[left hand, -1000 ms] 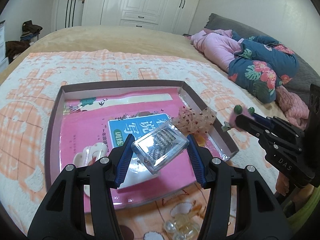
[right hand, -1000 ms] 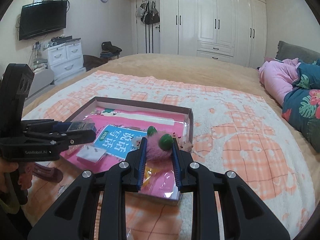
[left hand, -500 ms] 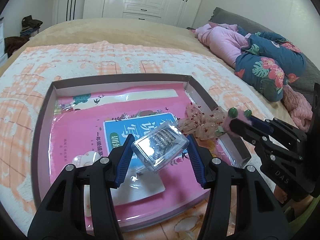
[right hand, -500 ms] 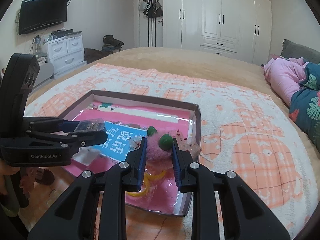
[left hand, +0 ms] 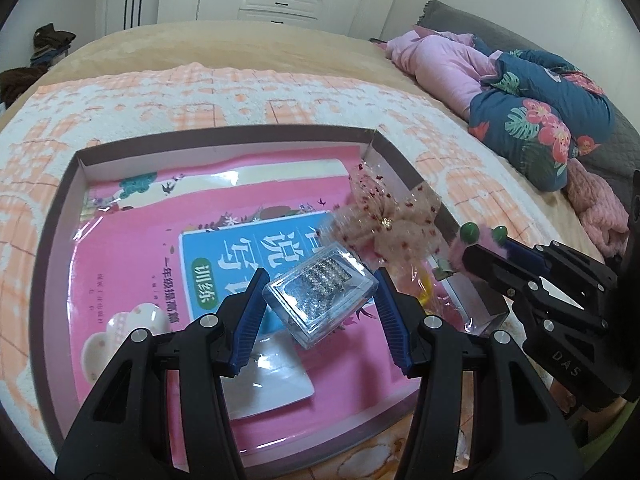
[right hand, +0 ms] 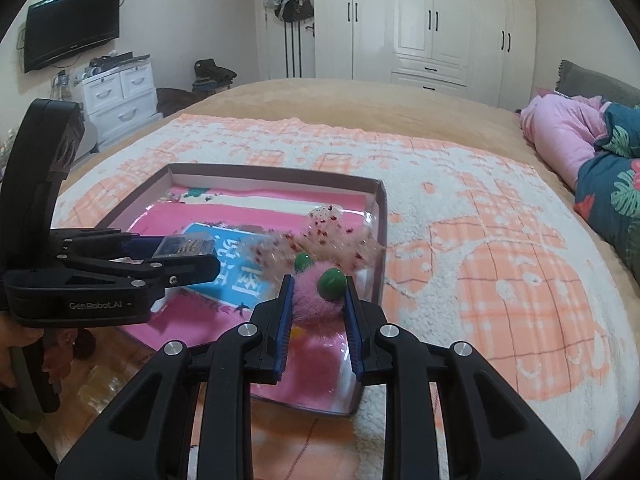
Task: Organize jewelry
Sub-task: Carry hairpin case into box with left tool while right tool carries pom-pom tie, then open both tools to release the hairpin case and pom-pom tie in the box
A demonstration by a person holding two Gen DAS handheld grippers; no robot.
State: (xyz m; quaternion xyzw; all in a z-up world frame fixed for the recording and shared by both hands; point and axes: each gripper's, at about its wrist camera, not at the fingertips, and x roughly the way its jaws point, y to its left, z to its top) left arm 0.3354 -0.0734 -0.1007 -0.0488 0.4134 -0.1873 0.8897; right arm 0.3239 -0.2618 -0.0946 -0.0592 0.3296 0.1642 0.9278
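Note:
My left gripper (left hand: 320,300) is shut on a clear plastic box of rhinestone jewelry (left hand: 320,300) and holds it above the pink-lined box tray (left hand: 60,216). It also shows in the right wrist view (right hand: 184,246). My right gripper (right hand: 316,300) is shut on a pink fluffy hair piece with green beads (right hand: 320,296) over the tray's near right corner (right hand: 378,208). A sheer beige bow with red dots (left hand: 384,220) lies in the tray by its right wall, also seen in the right wrist view (right hand: 332,236).
The tray rests on an orange-and-white blanket (right hand: 480,240) on a bed. A pink and blue quilt pile (left hand: 520,92) lies at the right. A yellow item (left hand: 426,292) lies in the tray near the bow. White wardrobes (right hand: 440,20) stand behind.
Both grippers have moved forward over the tray with their loads. The right gripper's pink piece now sits close to the bow.

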